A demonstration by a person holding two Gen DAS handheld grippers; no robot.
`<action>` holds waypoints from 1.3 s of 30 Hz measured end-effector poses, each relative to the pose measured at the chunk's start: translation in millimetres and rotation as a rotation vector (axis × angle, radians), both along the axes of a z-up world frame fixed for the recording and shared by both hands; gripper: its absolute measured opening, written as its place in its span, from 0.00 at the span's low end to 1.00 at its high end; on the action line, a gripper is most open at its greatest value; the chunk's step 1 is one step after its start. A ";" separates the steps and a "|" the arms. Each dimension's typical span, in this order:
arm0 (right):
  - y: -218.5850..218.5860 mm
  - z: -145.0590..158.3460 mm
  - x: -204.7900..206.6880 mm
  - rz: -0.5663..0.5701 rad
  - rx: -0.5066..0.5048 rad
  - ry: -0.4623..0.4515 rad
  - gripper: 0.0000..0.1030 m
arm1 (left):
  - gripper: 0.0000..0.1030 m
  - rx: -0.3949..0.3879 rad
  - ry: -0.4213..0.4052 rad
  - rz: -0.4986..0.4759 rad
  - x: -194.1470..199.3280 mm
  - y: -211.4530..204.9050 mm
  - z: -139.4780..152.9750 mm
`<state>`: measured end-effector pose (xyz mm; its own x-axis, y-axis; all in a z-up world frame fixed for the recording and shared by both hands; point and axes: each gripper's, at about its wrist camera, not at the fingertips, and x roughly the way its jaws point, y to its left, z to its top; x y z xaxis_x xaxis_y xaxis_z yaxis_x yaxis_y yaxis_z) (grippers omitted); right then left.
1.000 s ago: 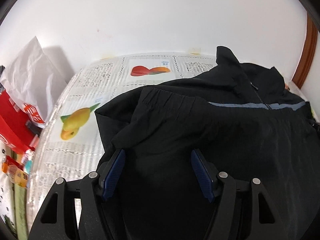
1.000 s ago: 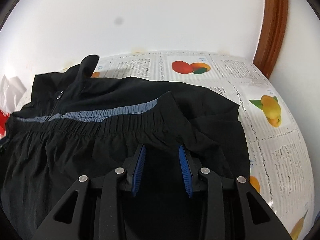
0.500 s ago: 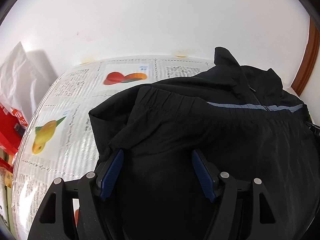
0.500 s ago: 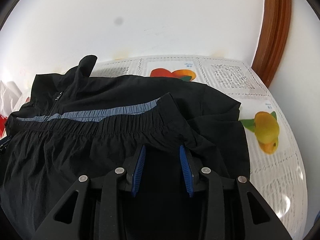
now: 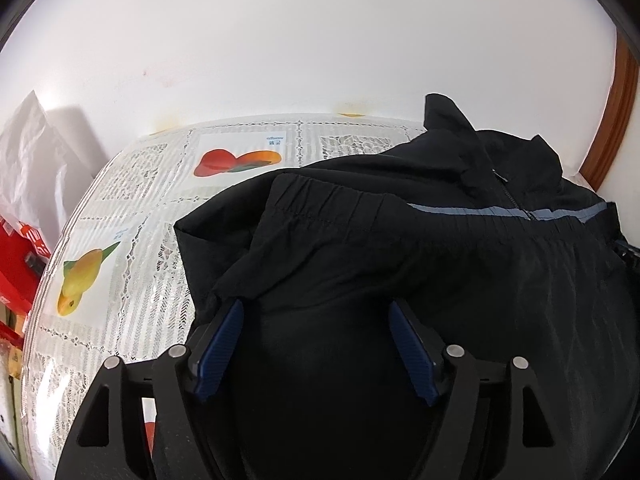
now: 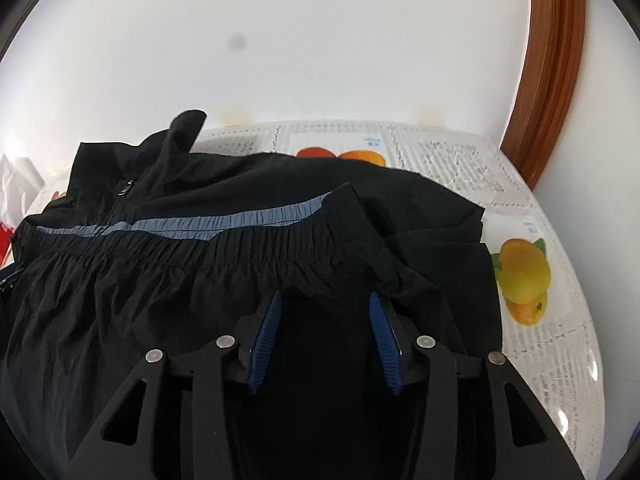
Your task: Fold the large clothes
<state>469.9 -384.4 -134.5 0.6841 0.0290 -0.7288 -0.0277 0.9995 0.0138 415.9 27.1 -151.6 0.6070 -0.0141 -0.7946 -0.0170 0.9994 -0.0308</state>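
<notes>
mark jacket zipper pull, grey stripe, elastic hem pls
zipper pull (image 6: 125, 189), right wrist view, on the metal slider below the collar.
grey stripe (image 6: 256, 216), right wrist view, mid-band right of the zip.
elastic hem (image 5: 340, 204), left wrist view, on the gathered edge.

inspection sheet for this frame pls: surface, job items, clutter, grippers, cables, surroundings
Surface: table under a white lace-pattern cloth printed with fruit pictures, glossy.
Job's things: black zip-front jacket with a grey-blue chest stripe lying flat; its elastic-gathered hem is folded up to the stripe, collar standing at the far edge.
Clutter: white crumpled plastic bag and red packaging by the table's left edge.
Grippers: left gripper with blue pads spread wide, fabric draped over the tips; right gripper likewise, pads narrower. Whether either pinches cloth cannot be told.
Cables: nothing seen.
Surroundings: plain white wall; brown wooden frame at right.
</notes>
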 end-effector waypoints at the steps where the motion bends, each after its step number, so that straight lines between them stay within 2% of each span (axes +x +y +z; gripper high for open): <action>1: 1.9 5.1 -4.1 -0.020 -0.008 -0.005 0.45 | 0.72 0.003 0.006 -0.003 -1.3 -0.9 2.0; 3: 13.3 19.3 -16.7 -0.010 0.020 -0.026 0.46 | 0.73 0.002 0.012 -0.010 -3.5 -1.3 6.3; 7: 67.2 36.5 -38.4 0.119 0.079 -0.046 0.57 | 0.74 -0.050 0.024 -0.015 -13.0 5.2 15.1; 12: 148.2 19.1 -43.2 0.237 0.078 0.046 0.57 | 0.74 -0.044 0.018 -0.019 -44.2 19.6 29.7; 15: 176.0 3.1 -42.0 0.228 0.066 0.091 0.53 | 0.74 -0.038 0.009 -0.030 -68.7 28.3 39.0; 16: 181.9 -1.5 -40.7 0.211 0.046 0.098 0.48 | 0.74 -0.037 0.006 -0.033 -77.9 32.8 41.6; 18: 187.0 -7.0 -39.8 0.152 -0.025 0.077 0.44 | 0.74 -0.042 -0.006 -0.027 -101.2 45.2 46.7; 20: 186.4 -7.8 -41.9 0.116 -0.042 0.069 0.42 | 0.74 -0.047 -0.018 -0.024 -116.6 55.1 48.3; 25: 190.1 -7.0 -76.9 0.130 -0.080 0.085 0.41 | 0.74 -0.035 -0.009 0.000 -154.3 76.3 47.7; 31: 178.2 -7.1 -162.6 0.122 -0.034 0.054 0.41 | 0.74 -0.062 0.009 0.052 -190.2 98.6 42.1; 39: 168.2 -9.5 -229.5 0.116 0.007 0.034 0.41 | 0.74 -0.063 0.042 0.101 -234.7 108.4 33.0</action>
